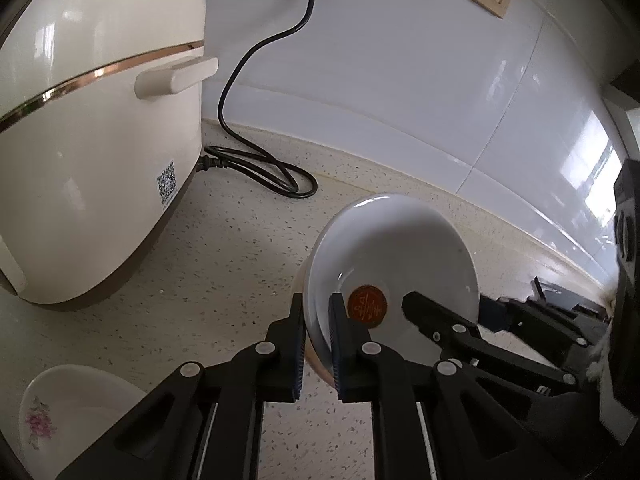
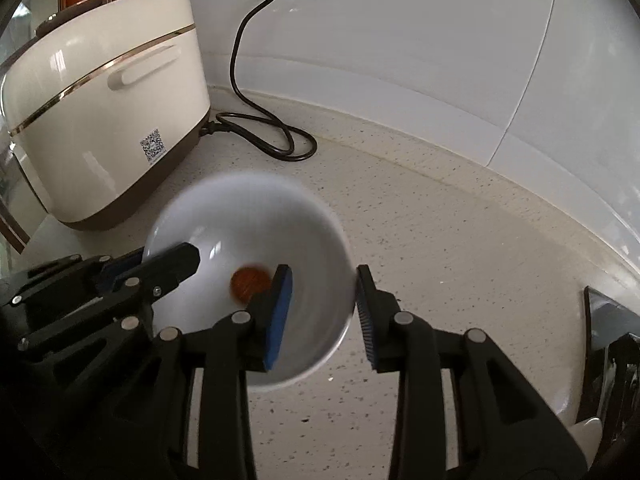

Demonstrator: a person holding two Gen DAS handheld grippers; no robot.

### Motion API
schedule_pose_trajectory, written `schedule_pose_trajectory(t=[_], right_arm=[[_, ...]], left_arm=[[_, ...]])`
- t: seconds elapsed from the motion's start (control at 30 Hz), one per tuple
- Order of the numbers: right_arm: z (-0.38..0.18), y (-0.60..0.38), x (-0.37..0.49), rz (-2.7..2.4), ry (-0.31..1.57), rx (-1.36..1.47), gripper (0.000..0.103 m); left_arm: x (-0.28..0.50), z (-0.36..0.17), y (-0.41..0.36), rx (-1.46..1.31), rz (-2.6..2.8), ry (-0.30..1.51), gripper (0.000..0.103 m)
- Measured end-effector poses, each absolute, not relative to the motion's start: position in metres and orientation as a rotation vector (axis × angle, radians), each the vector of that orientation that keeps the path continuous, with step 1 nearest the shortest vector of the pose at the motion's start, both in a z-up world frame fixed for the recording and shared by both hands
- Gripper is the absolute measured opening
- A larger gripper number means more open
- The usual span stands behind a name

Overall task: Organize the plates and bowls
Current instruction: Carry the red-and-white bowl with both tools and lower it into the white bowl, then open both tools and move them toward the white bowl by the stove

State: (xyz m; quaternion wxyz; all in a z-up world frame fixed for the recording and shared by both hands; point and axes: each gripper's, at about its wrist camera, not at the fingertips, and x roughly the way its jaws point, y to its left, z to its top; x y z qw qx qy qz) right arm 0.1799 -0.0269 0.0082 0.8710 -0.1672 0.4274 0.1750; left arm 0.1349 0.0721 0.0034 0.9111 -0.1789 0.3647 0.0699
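A white bowl [image 1: 392,248] with a red seal mark inside is tilted up on its side over the speckled counter. My left gripper [image 1: 318,316] is shut on its near rim, one pad inside and one outside. My right gripper [image 1: 450,306] comes in from the right of the left wrist view. In the right wrist view the bowl [image 2: 240,224] is blurred. The right gripper [image 2: 322,272] straddles its right wall, with the left pad [image 2: 280,312] inside and clear of the wall, so it is open. The left gripper [image 2: 160,258] holds the opposite rim.
A cream rice cooker [image 1: 92,128] stands at the left, and its black cord [image 1: 260,160] loops over the counter up to the white tiled wall. A floral plate [image 1: 60,412] lies at the lower left. Dark objects [image 2: 608,320] sit at the right edge.
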Motion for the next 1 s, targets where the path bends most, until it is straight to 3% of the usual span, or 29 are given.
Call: schedule_pose_trajectory(t=[0.33,0.57,1.0], right_arm=[[0.004,-0.032,0.183,0.344,0.911,-0.357,0.043],[0.012,-0.037,0.181,0.286,0.867,-0.364,0.063],[0.028,-0.048,0.165,0.223,0.821,-0.387,0.083]], left_arm=[[0.138,-0.001,0.065,-0.329,0.146,0.757,0.008],[0.137,0.0,0.066,-0.331,0.161,0.755,0.01],[0.137,0.0,0.068,-0.347,0.162,0.748,0.012]])
